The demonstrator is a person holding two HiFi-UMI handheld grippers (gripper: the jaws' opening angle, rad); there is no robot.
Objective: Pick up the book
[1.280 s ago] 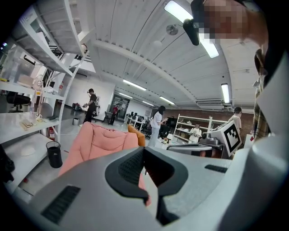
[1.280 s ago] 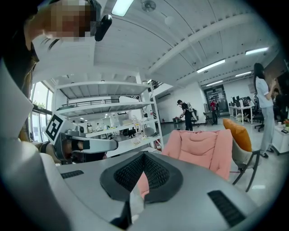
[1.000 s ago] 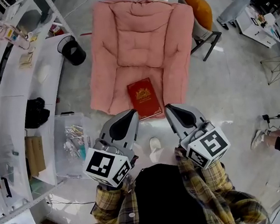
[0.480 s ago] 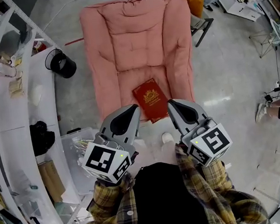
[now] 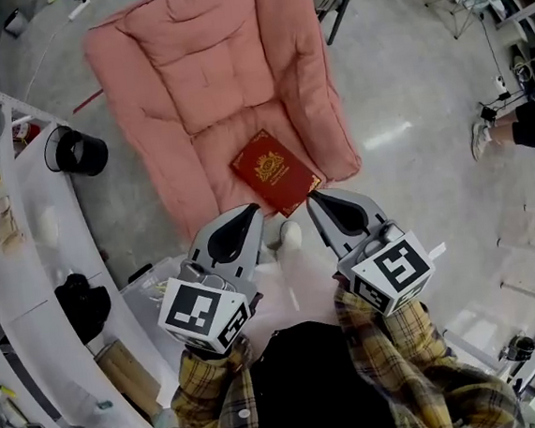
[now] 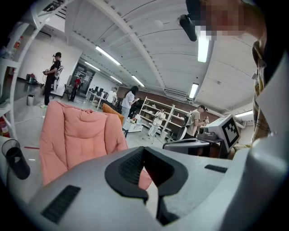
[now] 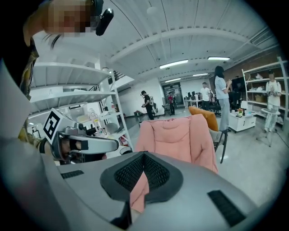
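The red book (image 5: 276,172) lies flat and askew at the front edge of the pink armchair (image 5: 206,64) seat. The left gripper (image 5: 251,212) and right gripper (image 5: 312,200) hover just short of it, one on either side. The right jaws are closed and empty, and the left jaws seem to be too.

I see a pink padded chair (image 5: 208,82) standing on the grey floor (image 5: 407,101), straight ahead of both pairs of jaws. On its seat, just beyond the jaw tips and between the two pairs, a red book (image 5: 276,171) lies flat, cover up. A black bin (image 5: 75,152) stands on the floor well to the left of the left jaws
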